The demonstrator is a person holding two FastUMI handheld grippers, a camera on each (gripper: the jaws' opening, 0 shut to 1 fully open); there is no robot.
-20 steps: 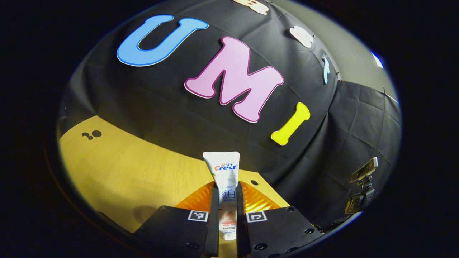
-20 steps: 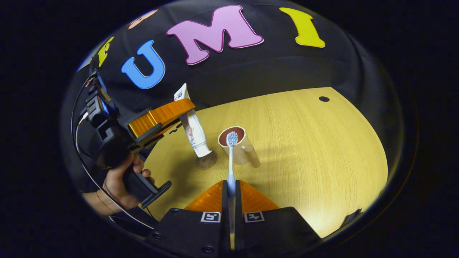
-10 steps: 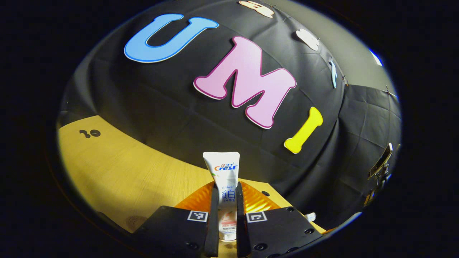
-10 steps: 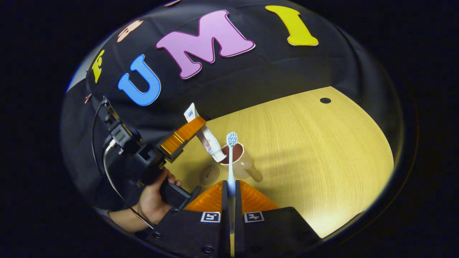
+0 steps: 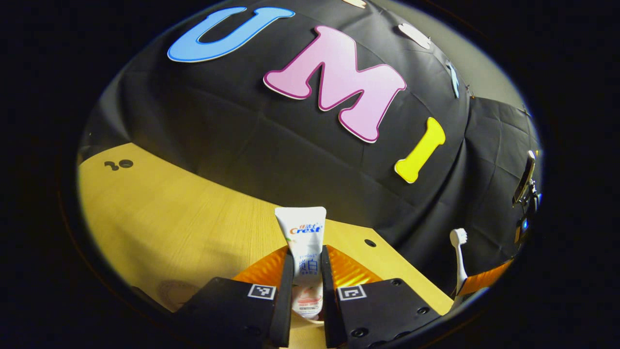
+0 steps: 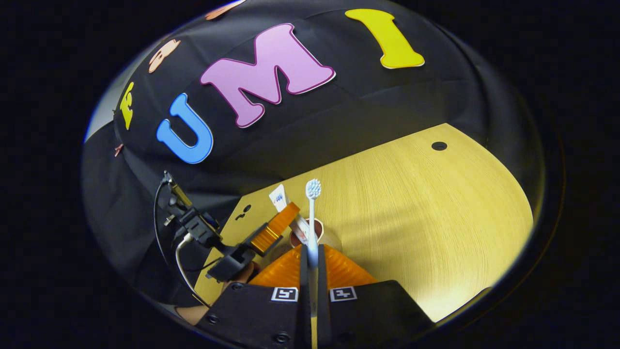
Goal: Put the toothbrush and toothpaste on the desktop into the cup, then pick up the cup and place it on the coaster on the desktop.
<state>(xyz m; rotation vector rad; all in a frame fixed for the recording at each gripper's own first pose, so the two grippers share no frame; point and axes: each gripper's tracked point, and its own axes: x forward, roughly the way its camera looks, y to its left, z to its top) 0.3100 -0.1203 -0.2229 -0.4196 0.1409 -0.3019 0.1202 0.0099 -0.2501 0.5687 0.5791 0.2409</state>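
My left gripper (image 5: pixel 305 274) is shut on a white toothpaste tube (image 5: pixel 304 237), which stands up between its fingers. In the right gripper view the same tube (image 6: pixel 280 198) slants down with its cap end at the mouth of the beige cup (image 6: pixel 330 236), and the left gripper's orange finger (image 6: pixel 276 228) is on it. My right gripper (image 6: pixel 312 264) is shut on the shaft of a pale blue toothbrush (image 6: pixel 313 203), bristles up, just in front of the cup. The toothbrush (image 5: pixel 458 257) also stands at the right of the left gripper view. A round coaster (image 5: pixel 172 292) lies faintly at the lower left.
The wooden desktop (image 6: pixel 426 208) stretches wide to the right of the cup, with a small dark hole (image 6: pixel 439 146) near its far edge. A hand (image 6: pixel 244 274) holds the left gripper's handle, with cables trailing from it. Black cloth walls the booth behind.
The left gripper has carried the toothpaste across and down until its cap end meets the cup's mouth. The right gripper with the toothbrush has closed in on the cup.
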